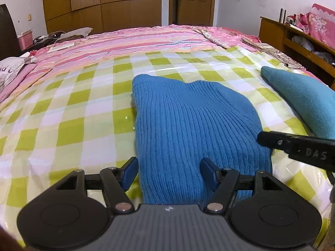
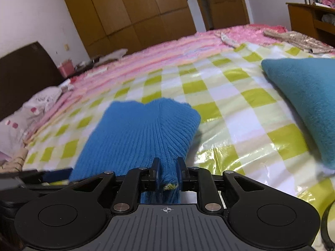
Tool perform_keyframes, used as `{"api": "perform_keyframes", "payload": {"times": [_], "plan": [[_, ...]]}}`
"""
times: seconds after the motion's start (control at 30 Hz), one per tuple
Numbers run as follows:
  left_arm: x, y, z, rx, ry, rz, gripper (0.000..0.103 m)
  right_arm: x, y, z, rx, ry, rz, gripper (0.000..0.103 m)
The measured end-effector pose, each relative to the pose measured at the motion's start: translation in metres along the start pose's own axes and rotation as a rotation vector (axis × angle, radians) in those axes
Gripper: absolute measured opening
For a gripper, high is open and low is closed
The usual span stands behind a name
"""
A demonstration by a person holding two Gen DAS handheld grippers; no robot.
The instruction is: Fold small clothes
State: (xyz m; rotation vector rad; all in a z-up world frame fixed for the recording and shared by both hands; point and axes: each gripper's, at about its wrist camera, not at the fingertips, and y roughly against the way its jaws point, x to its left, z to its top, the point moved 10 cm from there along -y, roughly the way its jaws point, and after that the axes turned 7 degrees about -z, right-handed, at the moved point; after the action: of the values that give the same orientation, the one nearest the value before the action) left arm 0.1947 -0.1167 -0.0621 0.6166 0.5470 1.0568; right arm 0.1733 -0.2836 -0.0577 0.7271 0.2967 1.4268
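Observation:
A blue ribbed knit garment (image 1: 192,125) lies on the green-and-white checked plastic sheet (image 1: 69,113) on the bed. My left gripper (image 1: 169,170) is open, its blue-padded fingers astride the garment's near left part. My right gripper (image 2: 169,167) is shut on the near edge of the blue knit garment (image 2: 142,133), with a bunched fold between its fingers. The right gripper also shows in the left wrist view (image 1: 293,146), at the garment's right edge.
A teal fleece item (image 1: 301,98) lies on the sheet to the right, also in the right wrist view (image 2: 303,96). Pink striped bedding (image 1: 129,39) covers the far bed. A wooden shelf (image 1: 293,33) stands at the right, wardrobes (image 1: 100,4) behind.

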Motion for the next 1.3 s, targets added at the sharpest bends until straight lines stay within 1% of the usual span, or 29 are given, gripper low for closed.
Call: {"api": "perform_keyframes", "payload": {"times": [0.07, 0.1, 0.17, 0.27, 0.3, 0.47, 0.53, 0.6, 0.7, 0.8, 0.9, 1.03, 1.3], "plan": [[0.000, 0.001, -0.003, 0.005, 0.003, -0.004, 0.071, 0.000, 0.003, -0.004, -0.003, 0.009, -0.010, 0.020], [0.000, 0.002, -0.004, 0.006, 0.004, -0.004, 0.071, -0.001, 0.003, -0.008, 0.006, 0.016, -0.023, 0.022], [-0.001, 0.003, -0.006, 0.009, 0.007, -0.007, 0.071, -0.002, 0.001, -0.015, 0.027, 0.022, -0.043, 0.024], [-0.001, 0.006, -0.010, 0.007, 0.013, -0.015, 0.071, 0.001, 0.007, -0.017, 0.007, 0.036, -0.054, 0.024], [0.000, 0.007, -0.011, 0.008, 0.015, -0.017, 0.071, 0.001, 0.008, -0.019, 0.002, 0.045, -0.063, 0.027], [0.002, 0.008, -0.015, 0.011, 0.029, -0.021, 0.071, 0.003, 0.008, -0.026, 0.009, 0.054, -0.082, 0.030], [0.001, 0.009, -0.016, 0.012, 0.033, -0.023, 0.071, 0.004, 0.011, -0.026, -0.001, 0.056, -0.082, 0.033], [0.001, 0.009, -0.016, 0.013, 0.033, -0.022, 0.071, 0.003, 0.011, -0.029, 0.004, 0.067, -0.092, 0.038], [0.001, 0.010, -0.017, 0.012, 0.034, -0.021, 0.071, 0.001, 0.010, -0.034, 0.018, 0.071, -0.103, 0.039], [0.000, 0.011, -0.018, 0.012, 0.035, -0.021, 0.071, 0.000, 0.013, -0.032, 0.009, 0.056, -0.100, 0.039], [0.000, 0.011, -0.020, 0.014, 0.036, -0.019, 0.071, 0.003, 0.016, -0.034, 0.005, 0.067, -0.087, 0.040], [-0.001, 0.010, -0.022, 0.021, 0.031, -0.014, 0.071, 0.002, 0.007, -0.041, 0.049, 0.079, -0.096, 0.041], [-0.003, 0.009, -0.025, 0.030, 0.023, -0.005, 0.071, -0.009, 0.000, -0.041, 0.064, 0.022, -0.083, 0.043]]}}
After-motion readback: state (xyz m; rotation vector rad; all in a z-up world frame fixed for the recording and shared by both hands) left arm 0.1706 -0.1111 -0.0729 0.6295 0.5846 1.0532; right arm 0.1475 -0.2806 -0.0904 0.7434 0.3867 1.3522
